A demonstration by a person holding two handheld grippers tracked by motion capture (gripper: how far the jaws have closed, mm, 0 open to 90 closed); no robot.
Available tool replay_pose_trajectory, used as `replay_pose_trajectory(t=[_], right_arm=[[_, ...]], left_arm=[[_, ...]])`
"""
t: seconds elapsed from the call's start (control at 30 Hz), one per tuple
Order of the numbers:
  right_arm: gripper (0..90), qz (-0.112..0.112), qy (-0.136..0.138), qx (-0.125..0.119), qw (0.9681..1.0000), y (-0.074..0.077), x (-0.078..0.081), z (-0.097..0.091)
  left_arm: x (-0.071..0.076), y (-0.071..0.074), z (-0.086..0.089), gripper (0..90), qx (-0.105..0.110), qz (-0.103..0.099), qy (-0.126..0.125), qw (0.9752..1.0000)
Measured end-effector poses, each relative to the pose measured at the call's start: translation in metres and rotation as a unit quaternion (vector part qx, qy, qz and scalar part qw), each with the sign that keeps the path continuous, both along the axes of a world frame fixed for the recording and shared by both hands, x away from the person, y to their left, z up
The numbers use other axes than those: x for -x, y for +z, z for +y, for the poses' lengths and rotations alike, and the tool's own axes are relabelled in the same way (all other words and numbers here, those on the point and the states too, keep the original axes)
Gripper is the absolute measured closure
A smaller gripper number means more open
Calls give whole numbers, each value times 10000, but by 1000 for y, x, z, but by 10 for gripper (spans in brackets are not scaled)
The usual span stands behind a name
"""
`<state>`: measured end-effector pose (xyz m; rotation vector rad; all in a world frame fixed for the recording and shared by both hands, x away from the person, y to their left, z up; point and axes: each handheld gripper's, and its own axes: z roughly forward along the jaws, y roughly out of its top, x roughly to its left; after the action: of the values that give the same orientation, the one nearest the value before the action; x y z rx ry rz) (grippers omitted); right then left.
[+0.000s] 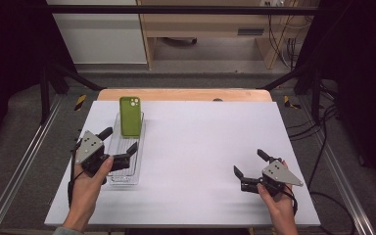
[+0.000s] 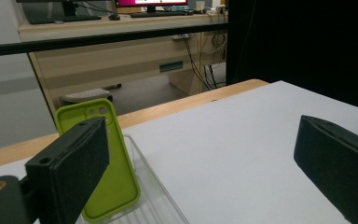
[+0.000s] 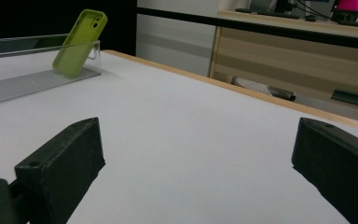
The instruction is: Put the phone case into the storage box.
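Toward the far left of the white surface (image 1: 200, 161), a green phone case (image 1: 130, 116) leans tilted in a clear plastic rack (image 1: 125, 171), propped at the rack's far end with its camera cutout uppermost. Just beside the rack's near half hovers the left tool (image 1: 119, 146), its jaws spread wide and holding nothing; one jaw sits over the ribbed floor of the rack, the other off to its left. From that tool's own view the case (image 2: 106, 163) stands close ahead, partly behind the left jaw.

Well apart, at the right near corner, the right tool (image 1: 248, 166) is likewise wide and empty, pointed across the bare surface toward the rack (image 3: 32, 79).

To take the case cleanly, I'd judge the left tool should come in with its jaws straddling the case's long edges above the rack wall, close gently because the thin shell will flex, and lift along the lean so it doesn't catch the rack.
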<state>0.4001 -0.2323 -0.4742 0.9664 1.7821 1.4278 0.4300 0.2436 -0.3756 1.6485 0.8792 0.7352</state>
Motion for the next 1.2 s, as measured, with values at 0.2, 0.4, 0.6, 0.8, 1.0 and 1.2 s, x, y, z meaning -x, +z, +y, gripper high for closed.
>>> replay_pose_trajectory(t=[0.2,0.4,0.6,0.8,1.0,1.2], right_arm=[[25,11,14,-2,10000,0,0,0],[25,33,-5,7,10000,-1,-1,0],[24,57,-1,12,10000,-1,-1,0],[23,77,28,36,10000,-1,-1,1],[23,82,36,44,10000,-1,-1,0],[23,83,26,47,10000,-1,-1,0]], left_arm=[[3,-4,13,27,22,-68,101,9999],[3,-4,26,26,-26,-175,161,9997],[5,-2,38,26,-25,-244,257,9994],[8,-4,49,26,8,-296,311,9991],[11,-7,60,26,21,-338,361,9988],[14,-12,67,26,-1,-365,372,9986]])
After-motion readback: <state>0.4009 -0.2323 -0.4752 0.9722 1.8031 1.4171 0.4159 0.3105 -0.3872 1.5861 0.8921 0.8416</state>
